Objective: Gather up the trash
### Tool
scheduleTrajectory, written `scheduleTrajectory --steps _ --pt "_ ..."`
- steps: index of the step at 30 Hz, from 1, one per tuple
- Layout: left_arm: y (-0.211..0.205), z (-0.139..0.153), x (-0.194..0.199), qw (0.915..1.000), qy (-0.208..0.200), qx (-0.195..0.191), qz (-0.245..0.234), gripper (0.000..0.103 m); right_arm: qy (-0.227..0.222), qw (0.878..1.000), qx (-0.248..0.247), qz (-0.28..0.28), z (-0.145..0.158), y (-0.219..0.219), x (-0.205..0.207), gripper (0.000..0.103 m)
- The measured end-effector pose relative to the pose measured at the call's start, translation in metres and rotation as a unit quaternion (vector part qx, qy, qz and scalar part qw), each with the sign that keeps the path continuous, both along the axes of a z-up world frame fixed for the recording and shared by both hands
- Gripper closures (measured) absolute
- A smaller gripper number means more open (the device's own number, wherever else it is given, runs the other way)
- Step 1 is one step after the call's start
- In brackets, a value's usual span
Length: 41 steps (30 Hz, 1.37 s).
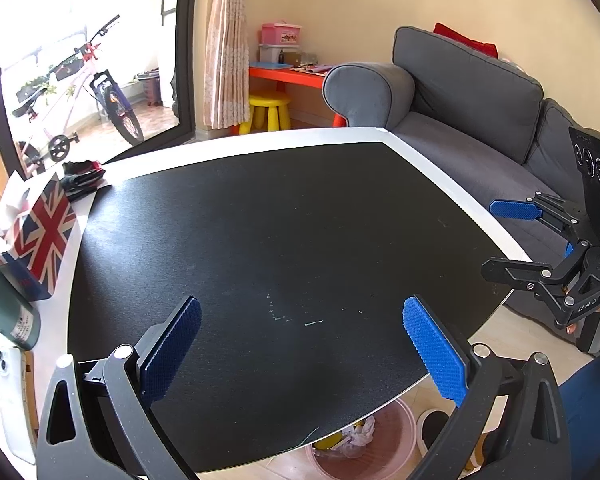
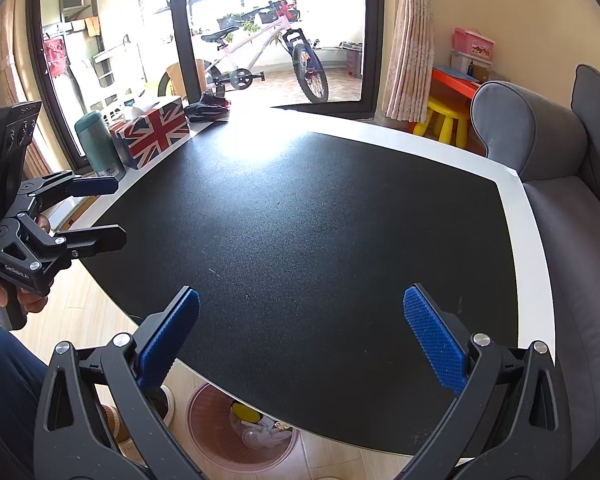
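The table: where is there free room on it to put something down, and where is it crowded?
The whole black mat is bare, from the near edge to the white border beside the sofa. Crowded is only the far left strip: green flask, flag tissue box and dark bundle. Both tongs, left and right, are open and hold nothing.

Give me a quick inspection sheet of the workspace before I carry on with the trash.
Surface: black mat on a white table; no trash on it, only faint pale scuffs.
Job's things: pink bin on the floor under the near table edge, holding crumpled paper and something yellow.
Clutter: Union Jack tissue box, green bottle, dark bundle along the far-left edge; white phone.
Grippers: left gripper open, empty; right gripper open, empty.
Cables: nothing seen.
Surroundings: grey sofa, yellow stool, bicycle behind glass door.
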<state>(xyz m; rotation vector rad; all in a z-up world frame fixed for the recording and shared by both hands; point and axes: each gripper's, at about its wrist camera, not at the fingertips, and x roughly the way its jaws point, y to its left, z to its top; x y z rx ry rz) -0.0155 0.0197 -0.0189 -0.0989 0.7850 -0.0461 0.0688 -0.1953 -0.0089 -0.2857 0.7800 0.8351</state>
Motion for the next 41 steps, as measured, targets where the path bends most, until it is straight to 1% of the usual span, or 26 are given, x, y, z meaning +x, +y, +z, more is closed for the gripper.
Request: scheduleTrajectory --steps 32,41 --pt "-0.0013 -0.0022 0.0012 0.9999 0.004 -0.013 -0.005 0.006 0.002 1.000 -0.001 0.001 -0.0024 -0.0001 0.0005 0.003" --pt "0.0011 -0.0024 0.0012 0.9998 0.004 -0.017 0.005 0.006 0.003 1.000 -0.003 0.001 -0.0074 -0.0008 -0.0005 0.003"
